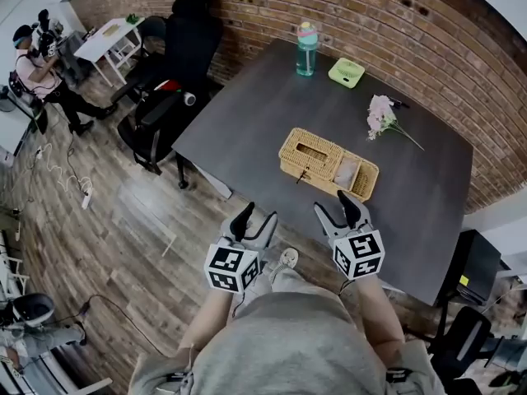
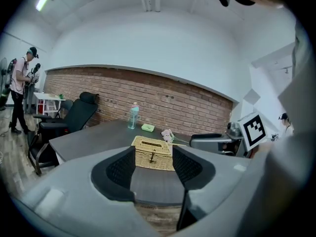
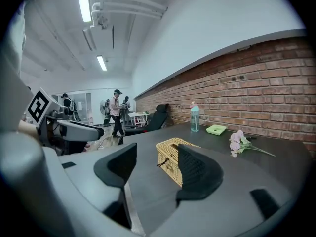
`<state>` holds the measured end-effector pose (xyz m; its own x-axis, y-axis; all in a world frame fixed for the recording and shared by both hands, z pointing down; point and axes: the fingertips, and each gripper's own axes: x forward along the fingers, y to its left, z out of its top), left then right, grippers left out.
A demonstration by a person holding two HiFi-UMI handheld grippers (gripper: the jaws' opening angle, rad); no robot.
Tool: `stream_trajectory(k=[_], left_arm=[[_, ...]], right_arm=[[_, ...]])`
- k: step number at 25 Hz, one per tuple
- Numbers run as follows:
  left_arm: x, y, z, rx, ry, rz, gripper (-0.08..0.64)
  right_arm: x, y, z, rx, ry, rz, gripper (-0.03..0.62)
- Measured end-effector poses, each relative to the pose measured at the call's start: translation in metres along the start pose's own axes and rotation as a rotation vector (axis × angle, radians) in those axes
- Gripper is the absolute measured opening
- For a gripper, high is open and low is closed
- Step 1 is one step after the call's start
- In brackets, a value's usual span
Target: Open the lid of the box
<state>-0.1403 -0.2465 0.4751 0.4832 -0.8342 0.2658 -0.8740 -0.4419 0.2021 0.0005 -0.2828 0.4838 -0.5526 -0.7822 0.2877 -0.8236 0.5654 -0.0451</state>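
well, both tongs are held off the near edge of the dark grey rectangular desk (image 1: 247,113), above the wooden plank floor (image 1: 107,220), and neither touches anything. the left tongs (image 1: 257,219) stand wide apart with nothing between the black ribbed pads (image 2: 121,169); only the desk and the box show through the gap. the right tongs (image 1: 333,206) are likewise spread and hold nothing, their pads (image 3: 197,172) clear of the box. the tan woven wicker box with a slotted lid (image 1: 328,164) sits on the desk near its near edge, ahead of both tongs and apart from them. its lid lies down flat, and a small dark toggle hangs on the front wall. along the far edge stand a teal plastic bottle (image 1: 306,49) and a small pale green square object (image 1: 347,72). a sprig of pink flowers (image 1: 380,115) lies toward the right edge. a black office chair (image 1: 177,64) stands beside the left edge.
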Motion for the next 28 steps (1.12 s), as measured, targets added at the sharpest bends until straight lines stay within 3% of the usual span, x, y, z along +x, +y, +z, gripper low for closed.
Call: stream_trajectory(k=[13,28], left_arm=[[0.058,0.015,0.004,-0.001,0.053,-0.026,0.225],[0.097,0.028,0.008,-0.003,0.079,-0.059,0.225]], right_arm=[[0.058,-0.052,-0.032,-0.095,0.121,-0.046,0.245],[0.101,-0.075,-0.068,-0.308,0.291,-0.073,0.244]])
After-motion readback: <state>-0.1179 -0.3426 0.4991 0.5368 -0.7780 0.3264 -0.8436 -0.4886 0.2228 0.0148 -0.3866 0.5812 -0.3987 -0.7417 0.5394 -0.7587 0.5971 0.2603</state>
